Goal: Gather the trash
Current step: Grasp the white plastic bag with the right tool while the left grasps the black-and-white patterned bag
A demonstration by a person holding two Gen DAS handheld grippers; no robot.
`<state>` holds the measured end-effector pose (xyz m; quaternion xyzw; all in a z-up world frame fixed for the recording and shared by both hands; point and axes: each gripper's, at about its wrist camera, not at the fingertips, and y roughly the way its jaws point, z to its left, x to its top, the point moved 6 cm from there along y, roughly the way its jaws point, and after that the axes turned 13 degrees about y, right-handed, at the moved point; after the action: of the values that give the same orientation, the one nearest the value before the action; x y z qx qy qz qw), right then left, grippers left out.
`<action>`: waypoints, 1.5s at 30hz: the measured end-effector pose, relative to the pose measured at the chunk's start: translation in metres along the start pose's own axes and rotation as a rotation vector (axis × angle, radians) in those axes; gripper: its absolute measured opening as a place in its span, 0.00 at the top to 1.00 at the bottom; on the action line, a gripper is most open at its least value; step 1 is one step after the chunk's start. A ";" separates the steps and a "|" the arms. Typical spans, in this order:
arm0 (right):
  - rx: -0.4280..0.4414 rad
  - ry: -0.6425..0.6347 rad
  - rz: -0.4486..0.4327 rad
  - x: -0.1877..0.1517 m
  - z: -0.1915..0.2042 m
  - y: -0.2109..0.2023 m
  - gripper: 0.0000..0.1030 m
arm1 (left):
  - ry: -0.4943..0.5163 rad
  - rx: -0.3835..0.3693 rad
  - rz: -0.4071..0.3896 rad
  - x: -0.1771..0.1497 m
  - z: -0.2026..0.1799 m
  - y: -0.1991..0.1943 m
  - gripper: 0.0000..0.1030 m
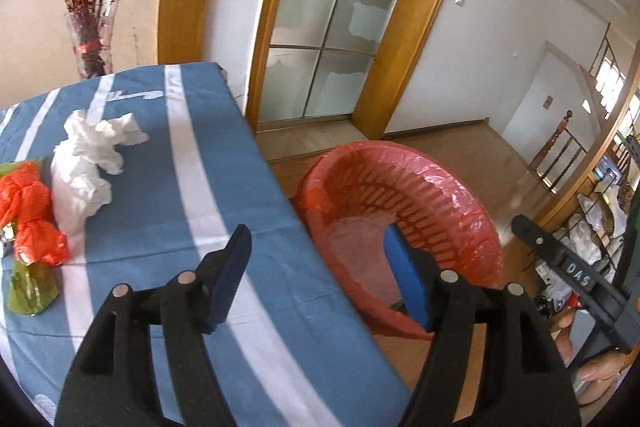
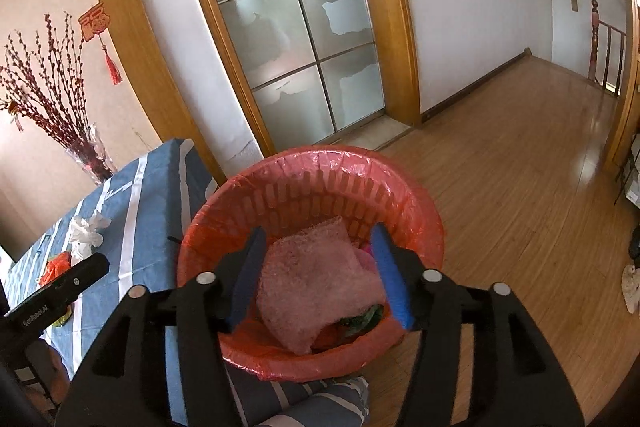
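My left gripper (image 1: 316, 251) is open and empty, straddling the table edge, one blue pad over the cloth and one over the red bin (image 1: 444, 187). On the blue striped tablecloth (image 1: 240, 167) to its left lie a crumpled white tissue (image 1: 88, 163), an orange plastic wrapper (image 1: 32, 211) and a green packet (image 1: 30, 287). My right gripper (image 2: 319, 239) hangs open above the bin (image 2: 320, 159). Down inside the bin lies a pink cloth (image 2: 320, 283), clear of the pads, with green scraps (image 2: 364, 317) beside it.
A glass vase (image 1: 90, 39) of red branches stands at the table's far corner. The bin sits on the wooden floor (image 2: 520, 187) against the table's side, with a frosted glass door (image 2: 296, 27) behind. Shelves with clutter (image 1: 592, 227) stand at the right.
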<state>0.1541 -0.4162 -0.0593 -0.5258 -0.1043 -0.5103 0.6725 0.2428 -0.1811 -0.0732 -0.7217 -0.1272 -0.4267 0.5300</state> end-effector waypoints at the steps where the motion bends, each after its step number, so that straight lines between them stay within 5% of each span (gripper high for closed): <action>1: 0.000 -0.003 -0.003 0.000 0.001 -0.001 0.41 | -0.003 0.010 0.002 -0.002 0.004 -0.002 0.32; 7: 0.010 -0.020 -0.029 -0.004 0.012 -0.007 0.23 | -0.033 0.076 0.019 -0.018 0.034 -0.013 0.28; 13: 0.015 -0.033 -0.034 -0.010 0.026 -0.008 0.15 | -0.067 0.169 0.038 -0.040 0.074 -0.032 0.24; 32: 0.107 -0.171 0.053 -0.062 0.116 0.008 0.16 | -0.265 0.464 0.032 -0.099 0.231 -0.121 0.21; 45: 0.277 -0.306 0.166 -0.107 0.248 0.046 0.24 | -0.347 0.563 0.011 -0.115 0.300 -0.153 0.21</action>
<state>0.2399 -0.1561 -0.0534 -0.5066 -0.2305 -0.3485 0.7542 0.2199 0.1737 -0.0808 -0.6095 -0.3247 -0.2428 0.6813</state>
